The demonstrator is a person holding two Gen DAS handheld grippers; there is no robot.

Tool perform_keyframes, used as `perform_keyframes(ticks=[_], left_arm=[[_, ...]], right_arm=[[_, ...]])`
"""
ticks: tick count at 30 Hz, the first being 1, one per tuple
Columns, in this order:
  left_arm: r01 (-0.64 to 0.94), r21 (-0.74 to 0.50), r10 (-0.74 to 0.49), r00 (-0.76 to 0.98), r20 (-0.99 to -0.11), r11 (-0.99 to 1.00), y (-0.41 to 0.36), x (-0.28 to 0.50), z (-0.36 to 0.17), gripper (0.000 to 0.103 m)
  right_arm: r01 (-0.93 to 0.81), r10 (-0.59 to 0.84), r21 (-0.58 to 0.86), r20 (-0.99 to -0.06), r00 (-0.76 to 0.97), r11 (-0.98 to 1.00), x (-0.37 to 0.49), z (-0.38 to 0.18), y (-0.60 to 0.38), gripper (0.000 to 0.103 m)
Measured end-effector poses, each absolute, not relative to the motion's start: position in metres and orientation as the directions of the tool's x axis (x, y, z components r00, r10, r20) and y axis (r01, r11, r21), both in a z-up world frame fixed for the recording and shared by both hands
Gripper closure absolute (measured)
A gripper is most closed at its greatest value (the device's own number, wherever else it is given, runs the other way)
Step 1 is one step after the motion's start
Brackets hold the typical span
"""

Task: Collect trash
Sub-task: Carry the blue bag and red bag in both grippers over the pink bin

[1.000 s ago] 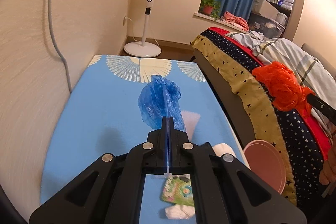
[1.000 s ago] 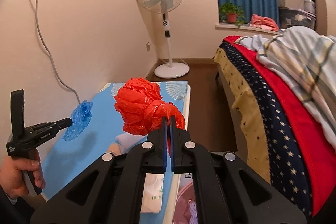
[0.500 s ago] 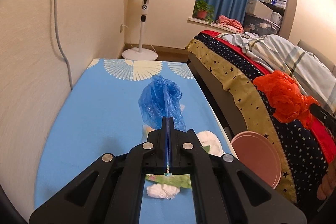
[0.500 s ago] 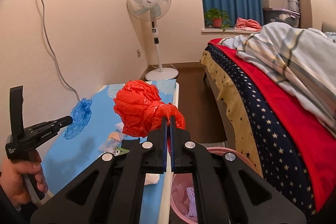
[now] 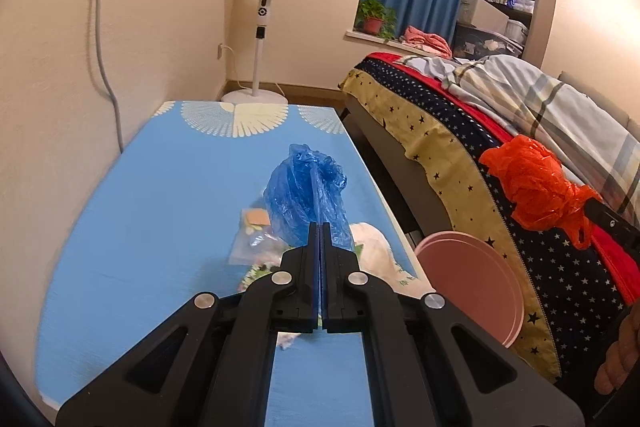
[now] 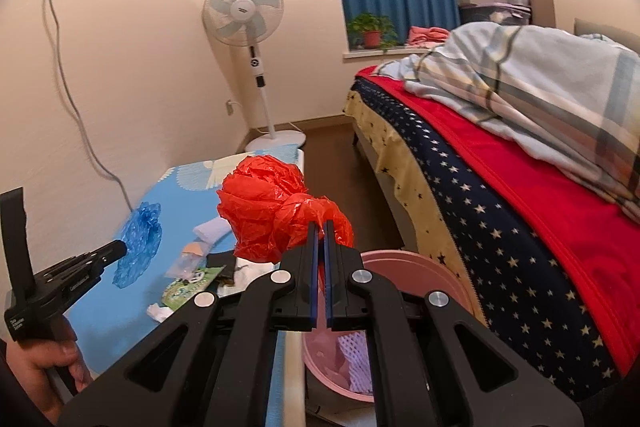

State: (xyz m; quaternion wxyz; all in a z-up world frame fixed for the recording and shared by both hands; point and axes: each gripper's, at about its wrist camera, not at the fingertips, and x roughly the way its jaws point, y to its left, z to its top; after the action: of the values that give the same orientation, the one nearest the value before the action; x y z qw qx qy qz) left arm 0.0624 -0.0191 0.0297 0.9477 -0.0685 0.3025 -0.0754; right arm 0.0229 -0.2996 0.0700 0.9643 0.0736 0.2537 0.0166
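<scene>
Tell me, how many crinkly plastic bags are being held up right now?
2. The blue plastic bag is pinched in the left hand-held gripper above the blue table. The red plastic bag is pinched in the right hand-held gripper, near the pink bin. Others may be hidden.

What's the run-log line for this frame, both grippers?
left gripper: shut on blue bag, above table | right gripper: shut on red bag, near pink bin | loose trash on table
</scene>
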Motion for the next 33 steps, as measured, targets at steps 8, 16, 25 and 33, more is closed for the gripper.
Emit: perform_keyframes(ticks=[8, 16, 25, 33], left_arm=[[0.145, -0.161, -0.211, 0.797, -0.566, 0.976, -0.039, 0.060, 0.020, 0.103], [0.200, -0.158, -0.255, 0.788, -0.561, 0.967, -0.064, 0.062, 0.016, 0.103], [0.287, -0.184, -0.341, 0.756, -0.559, 0.940, -0.105, 0.070, 0.007, 0.103], [0.370, -0.187, -0.406, 0.707, -0.579, 0.910, -0.153, 0.081, -0.014, 0.103]], right_arm=[[0.066, 0.019, 0.151, -0.502, 0.865, 0.986, 0.030, 0.060, -0.310, 0.101], [0.144, -0.051, 0.140, -0.524, 0.850, 0.980, 0.037, 0.051, -0.323, 0.101], [0.235, -0.127, 0.131, -0.549, 0.826, 0.963, 0.041, 0.042, -0.341, 0.101], [0.306, -0.191, 0.111, -0.573, 0.797, 0.946, 0.043, 0.031, -0.355, 0.101]])
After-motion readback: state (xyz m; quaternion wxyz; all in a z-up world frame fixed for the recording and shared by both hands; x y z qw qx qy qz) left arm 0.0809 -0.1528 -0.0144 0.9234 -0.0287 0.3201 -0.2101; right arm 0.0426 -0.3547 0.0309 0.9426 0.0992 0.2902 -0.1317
